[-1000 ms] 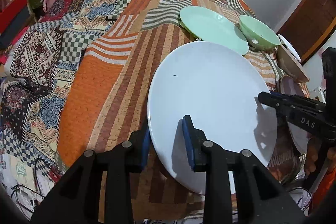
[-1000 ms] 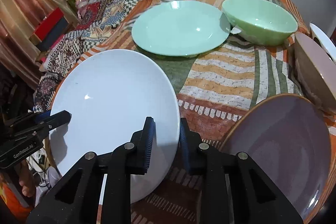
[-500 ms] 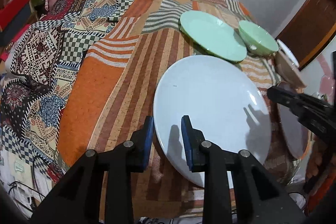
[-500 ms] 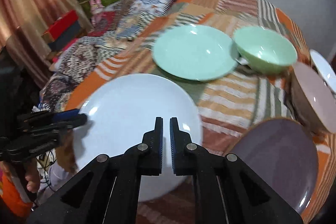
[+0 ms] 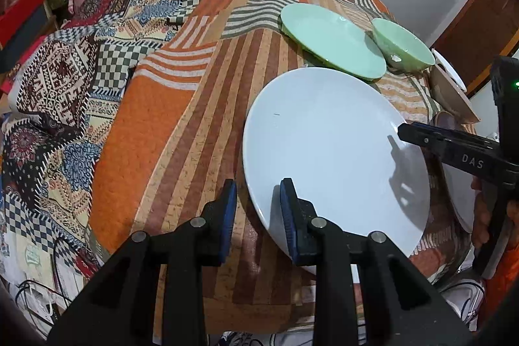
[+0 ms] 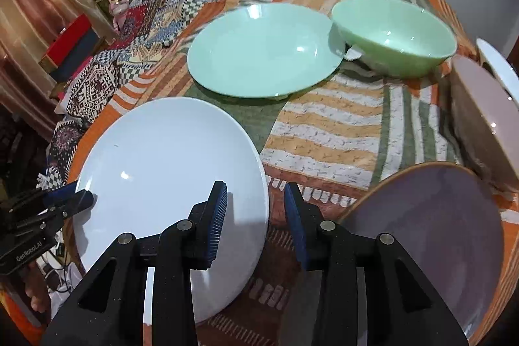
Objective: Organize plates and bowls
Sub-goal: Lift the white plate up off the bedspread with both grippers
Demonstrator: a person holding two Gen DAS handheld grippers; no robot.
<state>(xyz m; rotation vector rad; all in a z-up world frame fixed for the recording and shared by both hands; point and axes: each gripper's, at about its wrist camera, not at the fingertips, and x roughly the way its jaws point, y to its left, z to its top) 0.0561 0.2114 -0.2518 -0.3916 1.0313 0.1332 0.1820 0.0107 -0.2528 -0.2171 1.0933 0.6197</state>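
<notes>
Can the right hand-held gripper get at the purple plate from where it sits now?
Probably yes. The right hand-held gripper straddles the white plate's rim with jaws apart, having just opened, so nothing is gripped. The purple plate lies just beside it on the patchwork cloth, with nothing between them.

Both fisheye views are evenly and brightly lit from overhead, with small glare spots on the white plate (image 6: 168,171) and green plate (image 6: 262,51), soft tool shadows across the white plate, strong barrel distortion, dark vignetted corners and slight edge blur.
</notes>
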